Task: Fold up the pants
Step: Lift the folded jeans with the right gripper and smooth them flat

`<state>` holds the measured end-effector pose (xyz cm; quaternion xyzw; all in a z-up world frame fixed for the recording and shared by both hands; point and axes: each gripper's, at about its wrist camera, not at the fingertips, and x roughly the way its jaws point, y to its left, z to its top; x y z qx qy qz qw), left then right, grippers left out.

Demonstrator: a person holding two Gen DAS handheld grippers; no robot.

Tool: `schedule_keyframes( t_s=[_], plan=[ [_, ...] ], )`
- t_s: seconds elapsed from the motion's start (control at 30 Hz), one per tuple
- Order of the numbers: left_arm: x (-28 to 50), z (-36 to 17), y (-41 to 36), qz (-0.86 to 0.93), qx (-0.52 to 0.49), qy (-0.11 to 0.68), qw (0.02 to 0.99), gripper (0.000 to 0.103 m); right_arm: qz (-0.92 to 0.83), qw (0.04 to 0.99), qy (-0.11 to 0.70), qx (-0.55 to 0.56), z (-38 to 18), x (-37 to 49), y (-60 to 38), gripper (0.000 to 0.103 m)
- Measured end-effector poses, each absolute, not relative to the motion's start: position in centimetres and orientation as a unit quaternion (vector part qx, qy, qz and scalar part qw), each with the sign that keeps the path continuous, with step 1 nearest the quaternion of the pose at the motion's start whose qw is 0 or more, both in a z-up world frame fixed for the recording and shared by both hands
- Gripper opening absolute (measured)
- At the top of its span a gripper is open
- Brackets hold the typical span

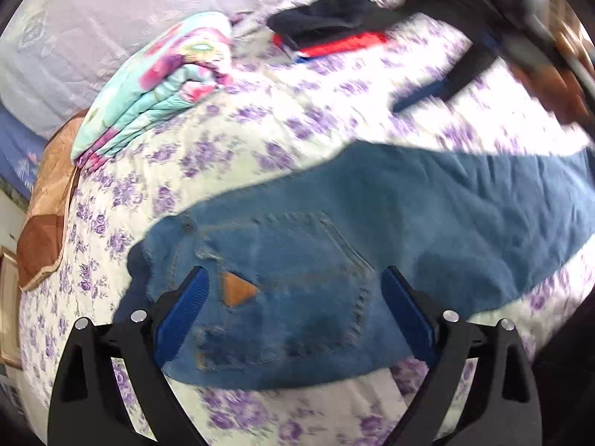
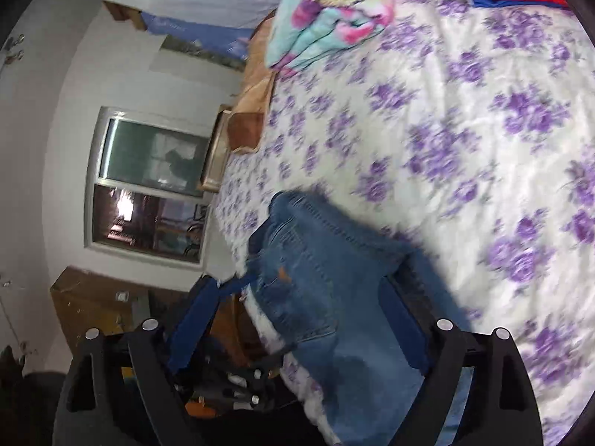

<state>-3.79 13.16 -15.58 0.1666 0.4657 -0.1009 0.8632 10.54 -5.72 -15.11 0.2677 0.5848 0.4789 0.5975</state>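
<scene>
1. Here, left wrist view: left gripper (image 1: 293, 308) with jaws spread wide, nothing pinched between the 2 blue pads (image 1: 407, 310); poised above the seat end of the jeans.
2. Blue denim jeans (image 1: 390, 215) lying flat across the bedspread, back pocket (image 1: 308, 290) facing up between the jaws, a small tan triangular patch (image 1: 238, 289) near the left pad, legs running off toward the right edge of the picture.
3. White bedspread with purple flowers (image 1: 230, 141) under the jeans.
4. Folded quilt in turquoise and pink (image 1: 163, 85) at upper left, well apart from the jeans.
5. Folded clothes, dark navy over red (image 1: 327, 33), at the top, also well apart from the jeans.
6. Right gripper (image 1: 446, 81) at upper right, blurred, above the bedspread beyond the jeans; a hand (image 1: 569, 93) behind it at the picture's edge.
7. Next, right wrist view: right gripper (image 2: 297, 319) with jaws wide apart; denim lying between the 2 fingers (image 2: 193, 319), neither pad seen pressing on it.
8. Jeans (image 2: 334, 271) at the bed's edge, stitched seams and a small orange mark visible, fabric bunched toward the lower middle.
9. Flowered bedspread (image 2: 465, 130) filling the right side.
10. Same quilt (image 2: 331, 11) at the top.
11. Window (image 2: 148, 182) in a white wall at left.
12. Brown cardboard box (image 2: 93, 297) below the window.
</scene>
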Motion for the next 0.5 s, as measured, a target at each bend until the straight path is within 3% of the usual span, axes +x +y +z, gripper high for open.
schedule_keyframes(
  t_s=[0.2,0.23,0.3,0.37,0.43,0.5],
  plan=[
    [0.2,-18.0,21.1,-0.041,0.051,0.496,0.866,0.091,0.398,0.645,0.617,0.21,-18.6,7.5,-6.8,0.086],
    [0.4,-18.8,22.1,-0.045,0.035,0.503,0.862,0.096,0.374,0.655,0.621,0.214,-19.6,7.6,-7.7,0.073],
    [0.7,-20.0,23.3,-0.057,0.009,0.51,0.858,0.099,0.351,0.639,0.624,0.281,-21.0,7.4,-10.0,0.059],
    [0.4,-19.6,22.7,-0.057,0.031,0.501,0.863,0.099,0.334,0.652,0.618,0.286,-19.9,6.4,-10.8,0.065],
    [0.2,-18.5,22.4,-0.066,0.039,0.495,0.866,0.097,0.334,0.682,0.597,0.258,-17.9,5.1,-11.0,0.082],
    [-0.4,-16.9,22.5,-0.079,0.038,0.477,0.874,0.097,0.352,0.69,0.58,0.253,-16.4,3.4,-10.8,0.084]
  ],
)
